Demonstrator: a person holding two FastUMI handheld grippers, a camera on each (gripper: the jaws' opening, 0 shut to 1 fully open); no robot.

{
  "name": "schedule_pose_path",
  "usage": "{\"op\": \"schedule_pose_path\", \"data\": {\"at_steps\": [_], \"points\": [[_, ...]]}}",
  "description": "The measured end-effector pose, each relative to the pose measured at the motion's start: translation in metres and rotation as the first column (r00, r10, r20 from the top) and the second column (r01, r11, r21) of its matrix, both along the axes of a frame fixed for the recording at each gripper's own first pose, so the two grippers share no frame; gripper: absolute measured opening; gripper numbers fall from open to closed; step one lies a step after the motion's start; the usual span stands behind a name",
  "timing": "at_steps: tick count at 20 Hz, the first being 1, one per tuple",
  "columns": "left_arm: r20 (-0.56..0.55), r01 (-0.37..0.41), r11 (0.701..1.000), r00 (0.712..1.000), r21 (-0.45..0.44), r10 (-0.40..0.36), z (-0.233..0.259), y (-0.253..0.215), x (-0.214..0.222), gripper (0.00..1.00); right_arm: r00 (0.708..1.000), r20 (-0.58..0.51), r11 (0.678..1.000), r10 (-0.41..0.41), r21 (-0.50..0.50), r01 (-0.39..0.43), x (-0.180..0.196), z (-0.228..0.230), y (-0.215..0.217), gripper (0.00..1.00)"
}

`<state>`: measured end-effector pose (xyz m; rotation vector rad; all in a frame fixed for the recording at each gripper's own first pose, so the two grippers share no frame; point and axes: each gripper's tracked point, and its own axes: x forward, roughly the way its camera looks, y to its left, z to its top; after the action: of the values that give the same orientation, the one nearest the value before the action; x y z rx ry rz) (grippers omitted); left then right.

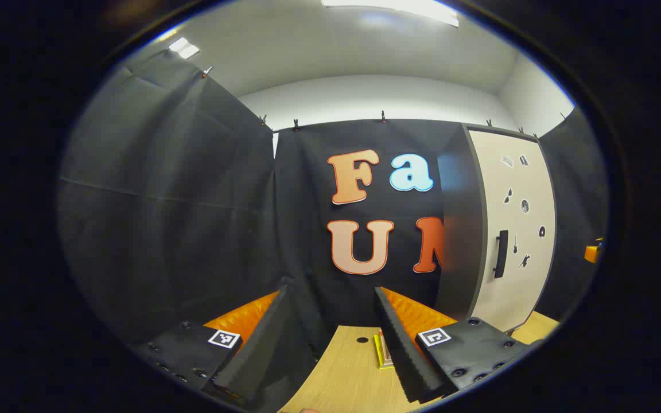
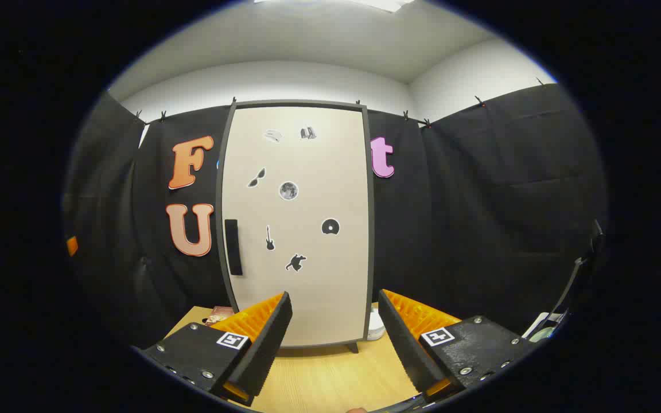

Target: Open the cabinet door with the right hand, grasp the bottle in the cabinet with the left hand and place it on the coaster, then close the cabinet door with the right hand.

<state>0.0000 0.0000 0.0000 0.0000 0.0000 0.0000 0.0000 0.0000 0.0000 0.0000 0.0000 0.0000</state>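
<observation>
While the tall cream-fronted cabinet with a dark grey frame [image 2: 296, 223] stands shut on the pale wooden tabletop [image 2: 319, 378], both hand-held tools hover over the table with nothing between their fingers. In the left gripper view, the left gripper [image 1: 330, 338] has its jaws spread wide and empty above the wood. Just past its right finger [image 1: 402, 350] a small yellow-edged flat object [image 1: 383, 351], possibly the coaster, lies on the table, half hidden by that finger. Further right in the same view the cabinet [image 1: 517, 229] appears at an angle, door closed, its black vertical bar handle [image 1: 501, 253] on the door's left side. At the far right edge a small orange part [image 1: 593, 251] peeks in; what it belongs to cannot be told.

In the right gripper view, the right gripper [image 2: 333, 338] faces the cabinet door squarely, jaws parted and holding nothing, short of the door and not touching it. The black handle [image 2: 233, 246] sits left of centre, above the left finger [image 2: 261, 344]. Small dark stickers [image 2: 288, 190] dot the door. A reddish-brown item [image 2: 218, 314] lies on the table just left of the cabinet foot, and a white rounded object [image 2: 375, 328] sits just beside its right lower corner. The bottle cannot be seen with the door closed.
</observation>
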Motion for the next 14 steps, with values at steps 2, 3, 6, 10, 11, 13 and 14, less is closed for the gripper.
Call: {"op": "schedule_pose_path", "data": {"at_steps": [2,3,6,10,11,13,14], "points": [[0.0,0.01,1.0,1.0,-0.004,-0.01,0.003,0.002,0.0,0.97,1.0,0.006,1.0,-0.002,0.007,0.002,-0.007,0.003,0.003,0.94],[0.004,0.019,1.0,1.0,-0.002,-0.019,0.006,0.0,0.0,0.97,1.0,0.006,1.0,-0.005,0.009,0.005,-0.009,0.004,0.004,0.94],[0.008,0.032,0.999,0.999,0.019,-0.032,0.01,-0.002,0.001,0.96,1.0,-0.012,0.999,-0.017,0.028,0.017,-0.013,0.001,0.003,0.94],[0.006,0.055,0.998,0.998,0.012,-0.055,0.009,-0.016,0.006,0.97,1.0,-0.029,1.0,-0.009,0.03,0.01,-0.014,-0.003,0.004,0.94],[0.008,0.058,0.998,0.998,0.005,-0.058,0.008,-0.019,0.007,0.99,0.999,-0.032,1.0,-0.007,0.027,0.008,-0.014,-0.003,0.004,0.94],[0.001,0.072,0.997,0.997,-0.007,-0.072,0.005,-0.029,0.012,0.97,0.999,-0.035,1.0,-0.006,0.023,0.007,-0.014,-0.003,0.003,0.94],[-0.006,0.079,0.997,0.997,-0.012,-0.08,0.002,-0.034,0.013,0.95,0.999,-0.038,1.0,-0.003,0.023,0.004,-0.012,-0.004,0.005,0.94]]}}
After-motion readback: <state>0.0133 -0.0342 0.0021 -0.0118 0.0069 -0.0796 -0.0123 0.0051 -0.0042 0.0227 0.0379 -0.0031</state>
